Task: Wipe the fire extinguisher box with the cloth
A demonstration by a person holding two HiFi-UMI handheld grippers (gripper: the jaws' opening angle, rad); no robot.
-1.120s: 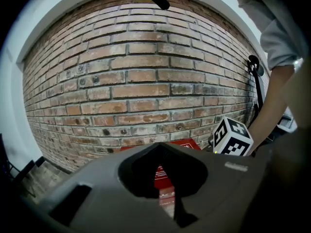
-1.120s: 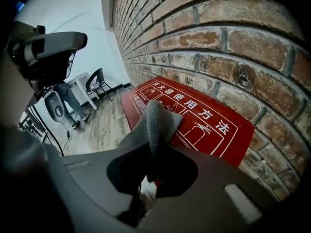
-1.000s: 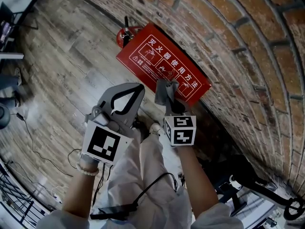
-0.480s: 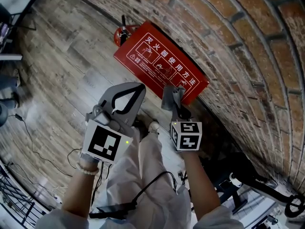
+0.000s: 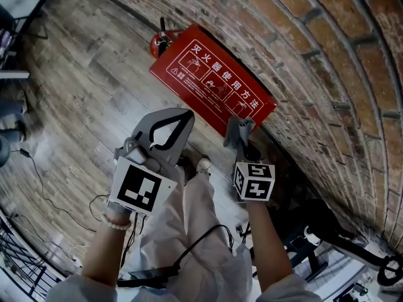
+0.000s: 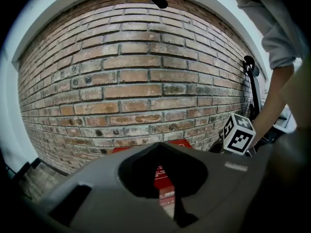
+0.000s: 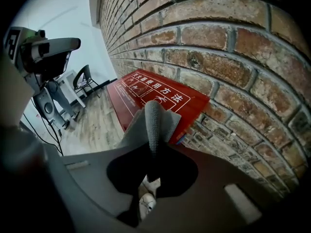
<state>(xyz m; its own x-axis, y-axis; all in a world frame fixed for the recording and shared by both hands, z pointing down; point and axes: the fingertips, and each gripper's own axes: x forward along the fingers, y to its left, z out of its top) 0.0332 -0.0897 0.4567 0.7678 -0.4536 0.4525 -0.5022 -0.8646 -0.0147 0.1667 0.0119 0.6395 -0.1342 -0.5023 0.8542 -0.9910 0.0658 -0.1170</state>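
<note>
Red and wide, the fire extinguisher box [image 5: 214,80] sits on the wooden floor [image 5: 94,87], right against the brick wall [image 5: 315,55]. Its printed face points up, where a cloth can reach it. The right gripper [image 5: 240,136] pinches the grey cloth [image 5: 237,126] tight between its jaws. The cloth sticks out in front so the soft part meets the box first. It is at the box's corner nearest the person, but I cannot tell if it touches. The left gripper [image 5: 186,114] waits beside the box's long front edge, jaws closed on nothing, likely kept out of the way.
</note>
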